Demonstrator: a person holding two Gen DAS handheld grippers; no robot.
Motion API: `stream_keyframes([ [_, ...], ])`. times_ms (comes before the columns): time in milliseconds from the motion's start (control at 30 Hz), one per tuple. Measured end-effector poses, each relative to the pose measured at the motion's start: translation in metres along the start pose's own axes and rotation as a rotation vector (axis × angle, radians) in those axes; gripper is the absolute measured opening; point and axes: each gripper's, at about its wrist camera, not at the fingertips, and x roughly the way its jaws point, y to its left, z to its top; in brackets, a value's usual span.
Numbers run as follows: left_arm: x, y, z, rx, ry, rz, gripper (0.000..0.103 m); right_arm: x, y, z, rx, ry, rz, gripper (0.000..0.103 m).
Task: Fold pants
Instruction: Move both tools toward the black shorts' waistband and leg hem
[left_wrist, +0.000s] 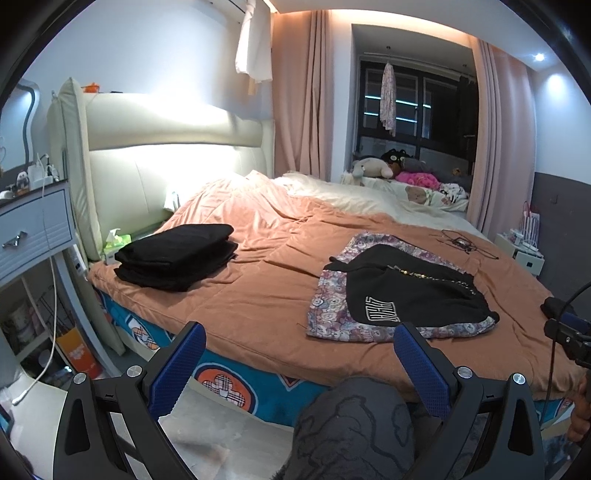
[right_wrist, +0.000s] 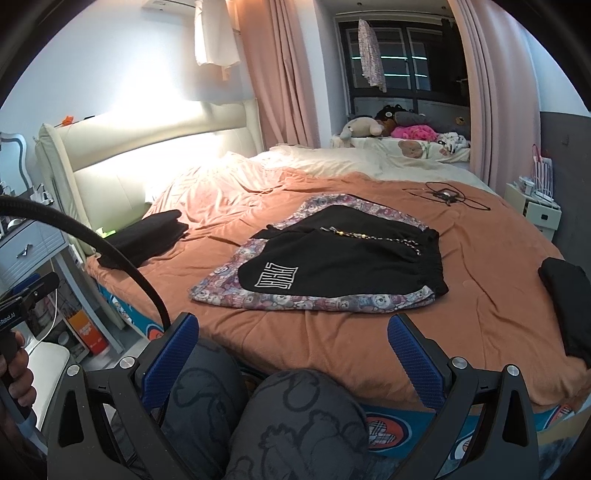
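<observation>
Wide bed (right_wrist: 332, 332) under a rumpled, soft orange blanket (left_wrist: 258, 295), spread ahead of both tools, padded cream headboard (left_wrist: 166, 147) off to the left. Straight ahead of the right gripper (right_wrist: 291, 347), beyond its tips and untouched: black shorts (right_wrist: 343, 262), matte knit, gathered elastic waistband toward the right, white block print on the leg toward the left, beaded drawcord trailing across the top. Long axis left to right across the view, lying flat. Beneath them, floral pants (right_wrist: 295, 299), thin printed fabric in mauve and grey, roughly rectangular, edges showing all round the shorts. Ahead and left of the left gripper (left_wrist: 299, 350), near the headboard: neat stack of folded black garments (left_wrist: 177, 254), squared edges. Far right of the right gripper, another dark folded piece (right_wrist: 569, 295) at the mattress edge. Both tools held low over patterned grey knees (right_wrist: 295, 424), blue ribbed pads (left_wrist: 421, 365) spread wide apart, nothing between them. Tangle of thin black cable (right_wrist: 443, 194) further back on the blanket.
</observation>
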Motion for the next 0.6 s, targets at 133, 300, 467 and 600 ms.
stream_keyframes([
  [133, 0.018, 0.001, 0.003, 0.001, 0.022, -0.01, 0.103, 0.012, -0.006, 0.005, 0.012, 0.006, -0.007, 0.103],
  [300, 0.044, 0.001, 0.006, -0.003, 0.055, -0.017, 0.103, 0.03, -0.018, 0.009, 0.043, 0.028, -0.018, 0.103],
  [467, 0.066, 0.003, 0.004, -0.009, 0.087, -0.02, 0.101, 0.049, -0.031, 0.014, 0.068, 0.045, -0.03, 0.103],
  [600, 0.089, 0.008, 0.0, -0.031, 0.143, -0.021, 0.097, 0.063, -0.043, 0.017, 0.097, 0.062, -0.037, 0.103],
])
